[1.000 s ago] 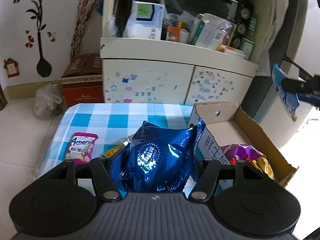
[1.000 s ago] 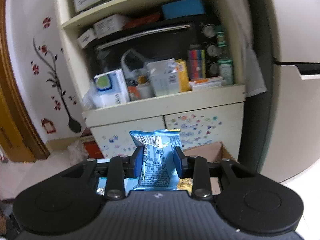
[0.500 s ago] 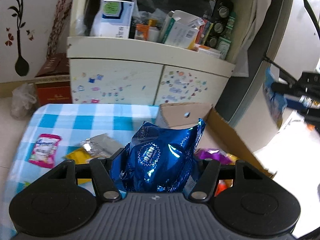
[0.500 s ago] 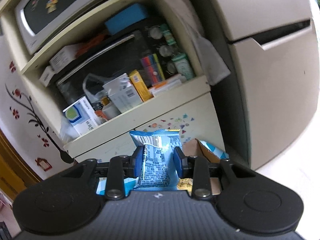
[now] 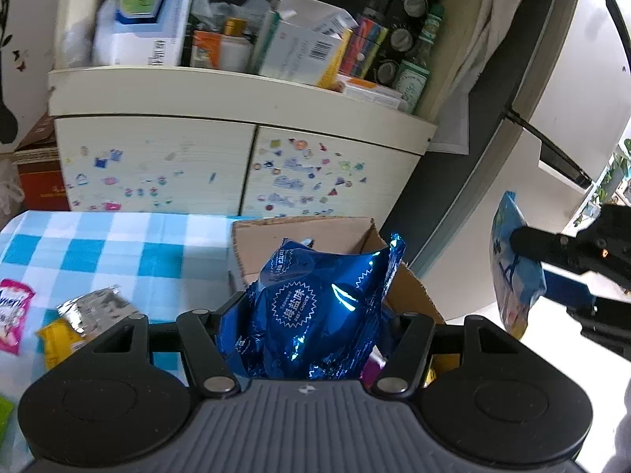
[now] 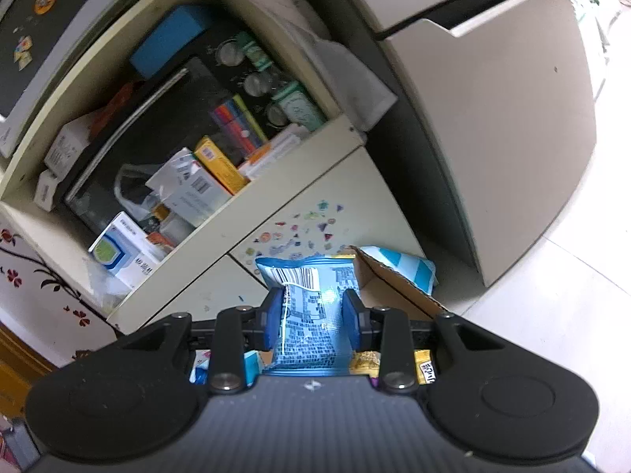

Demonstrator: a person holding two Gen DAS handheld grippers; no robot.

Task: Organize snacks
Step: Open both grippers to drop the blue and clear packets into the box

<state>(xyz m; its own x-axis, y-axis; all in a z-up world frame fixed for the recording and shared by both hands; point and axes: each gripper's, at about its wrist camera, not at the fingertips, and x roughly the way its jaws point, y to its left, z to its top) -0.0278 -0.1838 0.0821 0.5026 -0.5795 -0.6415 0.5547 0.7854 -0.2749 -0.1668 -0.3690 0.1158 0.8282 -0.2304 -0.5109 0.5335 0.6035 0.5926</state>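
- The left gripper (image 5: 311,315) is closed on a dark blue foil bag (image 5: 315,307); the bag is pinched at both sides and its crinkled top corner points up and to the right, its long axis roughly upright.
- The bag is held above the near wall of an open cardboard box (image 5: 299,236), which stands on a blue-and-white checked tablecloth (image 5: 98,244).
- A pink packet (image 5: 14,315), a silver packet (image 5: 94,307) and a yellow packet (image 5: 59,339) lie flat on the cloth at the left.
- The right gripper (image 6: 311,315) is clamped on a light blue snack bag (image 6: 311,307), printed back toward the camera, long axis upright along the fingers, sealed edge uppermost.
- In the left view that light blue bag (image 5: 512,260) is seen edge-on at the right, beside the box and apart from it.
- Compared with a second ago, the box is seen nearer the middle of the left view and the pink packet nearer its left edge; the right view is now tilted, the cupboard (image 6: 276,213) slanting.
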